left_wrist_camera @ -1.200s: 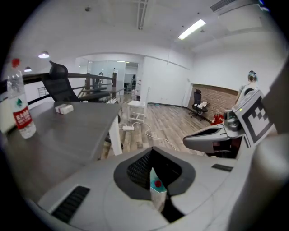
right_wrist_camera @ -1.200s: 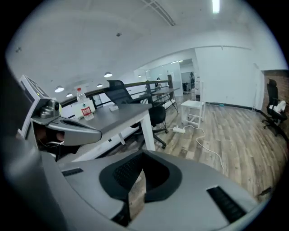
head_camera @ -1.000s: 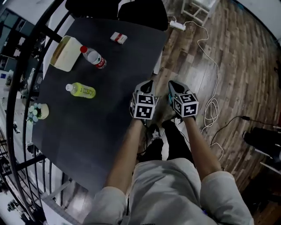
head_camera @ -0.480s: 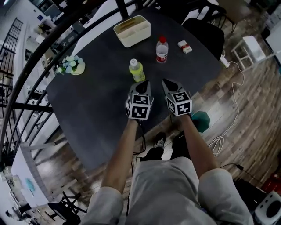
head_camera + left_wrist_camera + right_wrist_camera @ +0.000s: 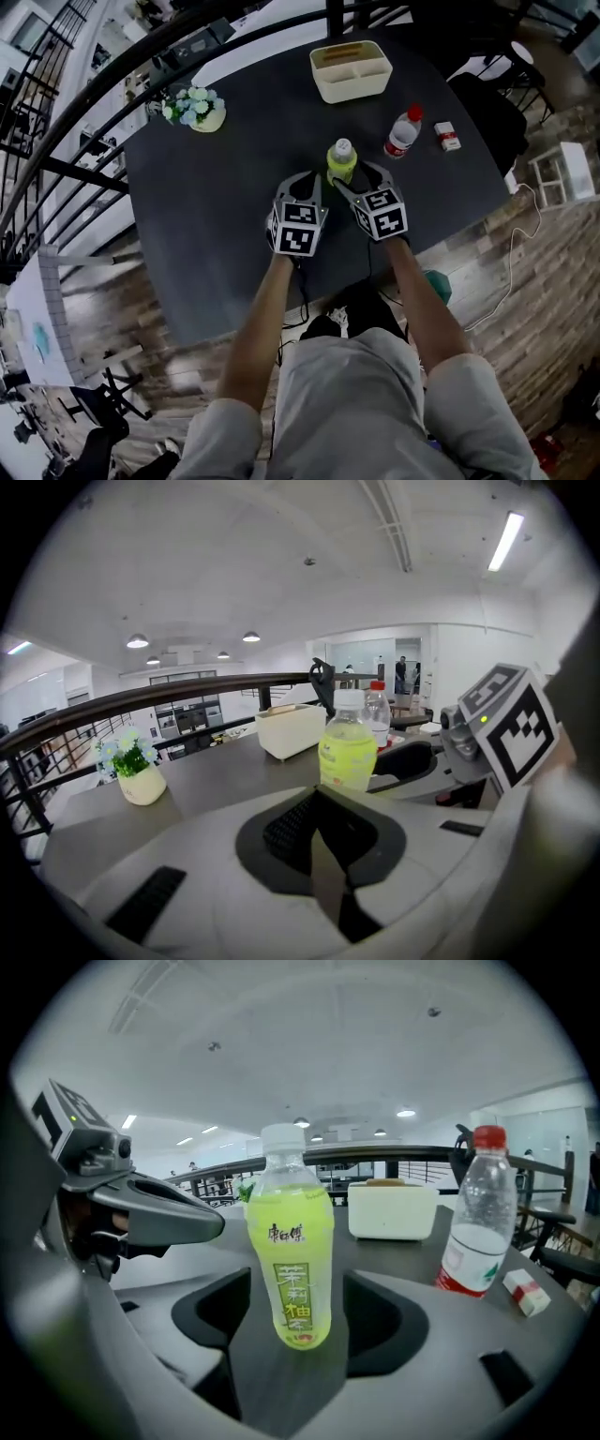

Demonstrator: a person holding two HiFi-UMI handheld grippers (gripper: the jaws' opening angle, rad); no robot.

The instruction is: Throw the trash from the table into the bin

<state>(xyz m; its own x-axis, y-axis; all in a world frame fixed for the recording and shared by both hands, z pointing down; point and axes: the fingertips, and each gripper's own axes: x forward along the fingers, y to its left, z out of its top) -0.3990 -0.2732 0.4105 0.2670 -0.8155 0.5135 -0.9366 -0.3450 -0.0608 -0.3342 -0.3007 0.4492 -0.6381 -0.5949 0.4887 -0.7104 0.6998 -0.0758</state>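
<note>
Currently the right gripper [image 5: 298, 1297] has its jaws wide apart, having just been opening. The green bottle [image 5: 291, 1260] stands upright between them and the pads aren't pressing it. The left gripper [image 5: 314, 803] has its jaws together with nothing in them, just left of that bottle. The bottle sits on the dark table [image 5: 216, 234], toward the person's edge. Beyond it to the right are an upright clear red-capped bottle [image 5: 403, 133] and a small red-and-white box [image 5: 448, 137]. A cream container [image 5: 351, 71] is at the far edge and a flower pot [image 5: 197, 109] far left.
</note>
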